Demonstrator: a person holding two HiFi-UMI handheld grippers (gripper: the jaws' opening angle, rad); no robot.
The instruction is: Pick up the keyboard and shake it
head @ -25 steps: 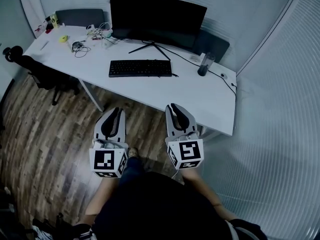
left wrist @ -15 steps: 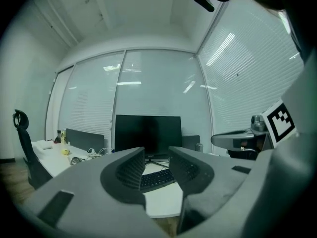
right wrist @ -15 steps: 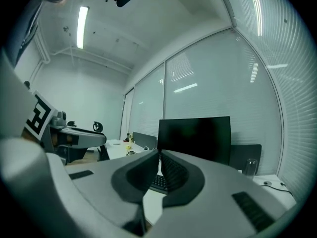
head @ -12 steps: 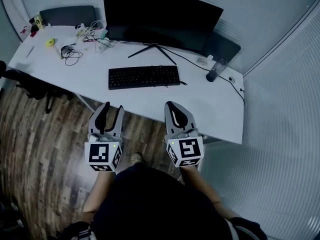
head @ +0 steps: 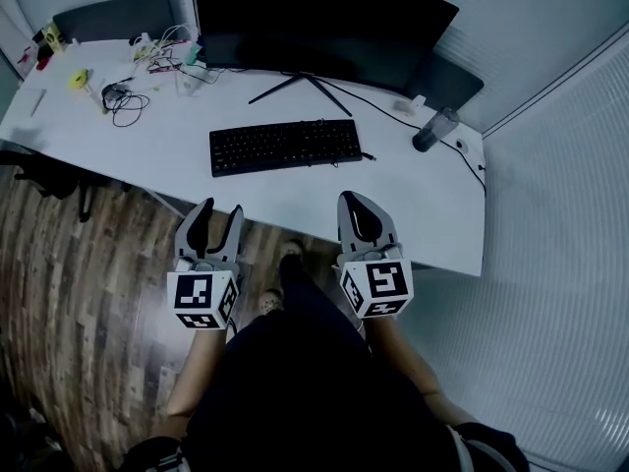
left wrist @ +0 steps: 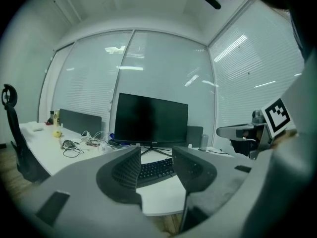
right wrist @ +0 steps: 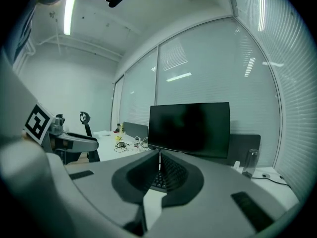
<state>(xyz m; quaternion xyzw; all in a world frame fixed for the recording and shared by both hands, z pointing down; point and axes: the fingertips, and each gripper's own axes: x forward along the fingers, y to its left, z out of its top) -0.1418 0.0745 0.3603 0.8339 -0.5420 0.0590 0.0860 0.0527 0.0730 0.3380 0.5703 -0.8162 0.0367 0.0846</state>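
Head view: keyboard (head: pixel 285 147) lies flat on the desk (head: pixel 413 205), untouched — nothing done yet. Left gripper (head: pixel 217 211) jaws opening, nothing between them; right gripper (head: pixel 358 203) pressed together, empty. Both short of the desk — reach, lift and shake are left.

From the near edge of the worktop (head: pixel 295 205), a broad bare strip runs up to the keyboard (head: pixel 285 146), so a tool has a clear way in from the front. The left tool (head: pixel 218 214), jaws opening on nothing, and the right tool (head: pixel 359 206), jaws together, hang near that edge. Bare worktop also lies off both short ends of the keyboard. Behind it the room is tighter: the monitor (head: pixel 324 23) looms over, and its stand legs (head: pixel 295 88) splay close to the keyboard's back edge. A bottle (head: pixel 435 129) stands off to the right with a cable (head: pixel 470 165) trailing past it, and tangled cables (head: pixel 123 98) sit well to the left
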